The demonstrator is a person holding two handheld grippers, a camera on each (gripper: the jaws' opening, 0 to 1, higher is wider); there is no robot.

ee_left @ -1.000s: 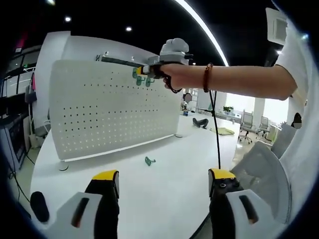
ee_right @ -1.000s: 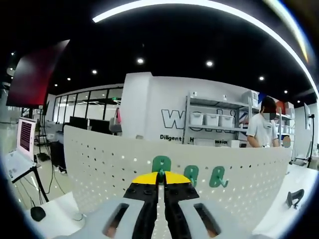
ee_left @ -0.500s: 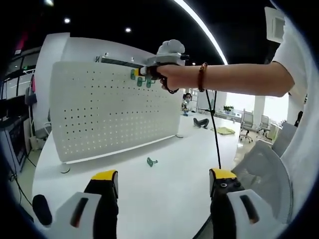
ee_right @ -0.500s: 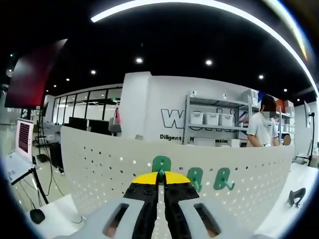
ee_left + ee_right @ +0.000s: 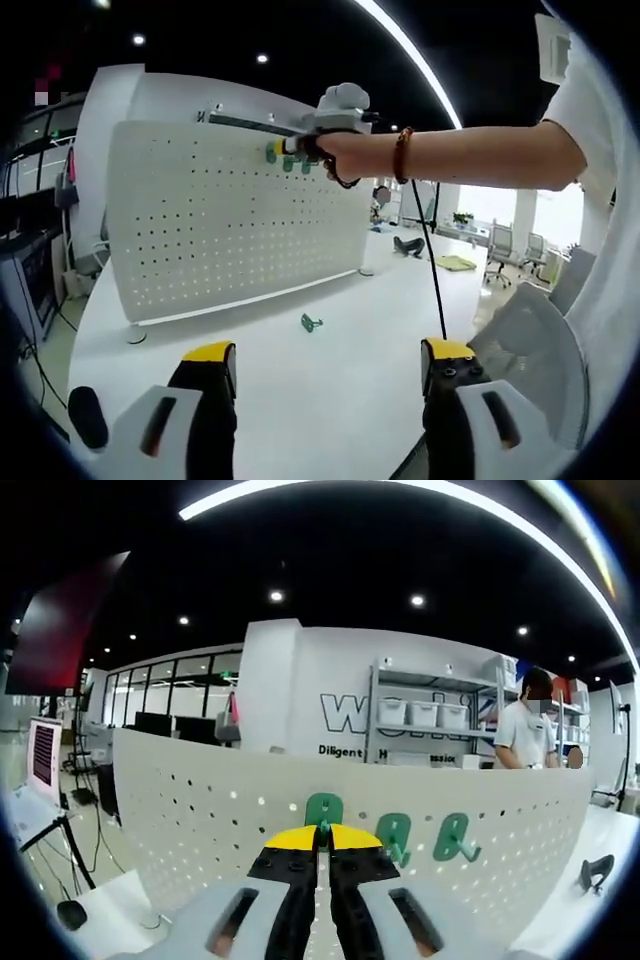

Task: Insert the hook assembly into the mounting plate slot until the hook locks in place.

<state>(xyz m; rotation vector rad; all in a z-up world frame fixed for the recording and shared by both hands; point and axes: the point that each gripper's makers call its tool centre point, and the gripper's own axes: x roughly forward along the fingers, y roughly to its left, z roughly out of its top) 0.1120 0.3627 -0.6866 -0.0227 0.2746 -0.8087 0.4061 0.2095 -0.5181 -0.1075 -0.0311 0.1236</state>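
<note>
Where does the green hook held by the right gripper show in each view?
Left gripper view: the hook sits at the top edge of the pegboard, at the tip of the right gripper.
Right gripper view: the hook stands just above the shut jaws of the right gripper, lower centre, against the pegboard.
Shared landmark: the two mounted hooks beside it.

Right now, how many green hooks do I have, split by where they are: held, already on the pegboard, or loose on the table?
Green hook held in the right tool, at the pegboard: 1
Green hooks already hanging on the pegboard: 2
Green hook lying loose on the white table: 1
Total: 4
</note>
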